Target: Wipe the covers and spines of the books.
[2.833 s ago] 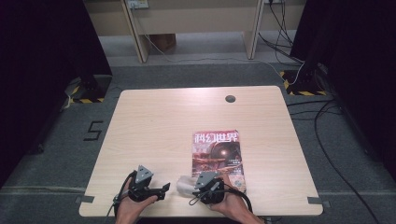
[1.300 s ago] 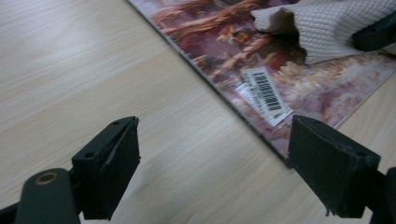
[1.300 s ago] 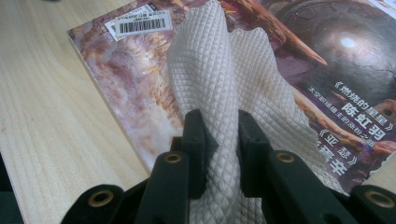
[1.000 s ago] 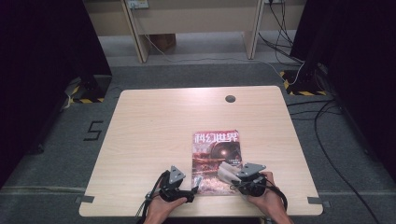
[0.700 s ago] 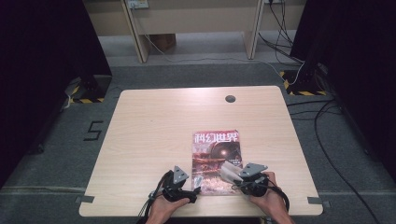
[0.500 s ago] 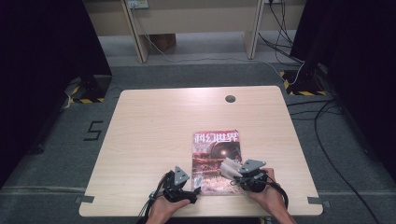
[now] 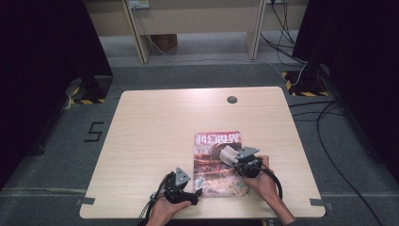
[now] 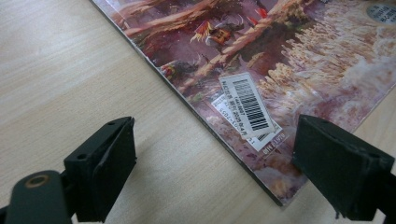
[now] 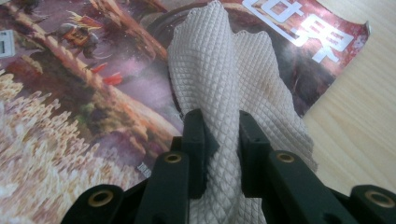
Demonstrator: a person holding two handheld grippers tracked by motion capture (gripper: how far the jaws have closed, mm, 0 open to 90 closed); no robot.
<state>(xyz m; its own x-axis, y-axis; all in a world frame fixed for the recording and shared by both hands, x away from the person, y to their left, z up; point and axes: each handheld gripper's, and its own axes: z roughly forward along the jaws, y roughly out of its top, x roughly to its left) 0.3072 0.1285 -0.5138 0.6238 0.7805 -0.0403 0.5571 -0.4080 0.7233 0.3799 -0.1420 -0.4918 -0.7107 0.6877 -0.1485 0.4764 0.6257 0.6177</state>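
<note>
My right gripper (image 9: pixel 219 135) pinches the cloth (image 9: pixel 233 84) over the magazine (image 7: pixel 217 165), mid-wipe. Left gripper (image 8: pixel 215 163), jaws wide and empty, straddles its near corner. Next: sweep the cover evenly.

The magazine (image 7: pixel 219 165) cover reads "科幻世界"; a "5" (image 7: pixel 92 132) marks the floor beside the table.

We cannot read the small print on the barcode sticker (image 8: pixel 250 106). The magazine (image 8: pixel 280 56) runs off the left gripper view's top and right edges. The white cloth (image 9: pixel 233 93) hides part of its cover title.
</note>
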